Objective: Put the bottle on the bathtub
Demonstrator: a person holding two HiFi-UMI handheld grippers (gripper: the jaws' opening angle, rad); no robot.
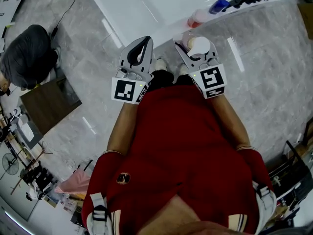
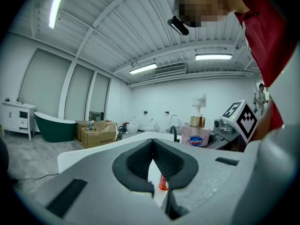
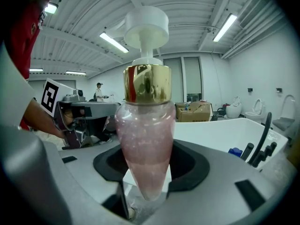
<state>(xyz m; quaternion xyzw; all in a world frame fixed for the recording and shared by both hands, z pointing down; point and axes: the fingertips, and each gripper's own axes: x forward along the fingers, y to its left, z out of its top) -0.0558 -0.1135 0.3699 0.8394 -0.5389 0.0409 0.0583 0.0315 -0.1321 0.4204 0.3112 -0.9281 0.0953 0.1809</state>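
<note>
Head view: the pink pump bottle (image 1: 199,45) stands upright in the right gripper (image 1: 194,49), jaws clamped on it. It's up in the air, just short of the white bathtub (image 1: 146,6) rim. The left gripper (image 1: 142,47) is right beside it with nothing in it.

Left gripper view: jaws pressed together at the tips, empty. The bottle (image 2: 196,134) shows off to the right.

Right gripper view: the bottle (image 3: 144,139) fills the middle, with the jaws squeezing its lower body. The gold collar and white pump sit above them, and the bathtub (image 3: 220,130) lies behind to the right.
</note>
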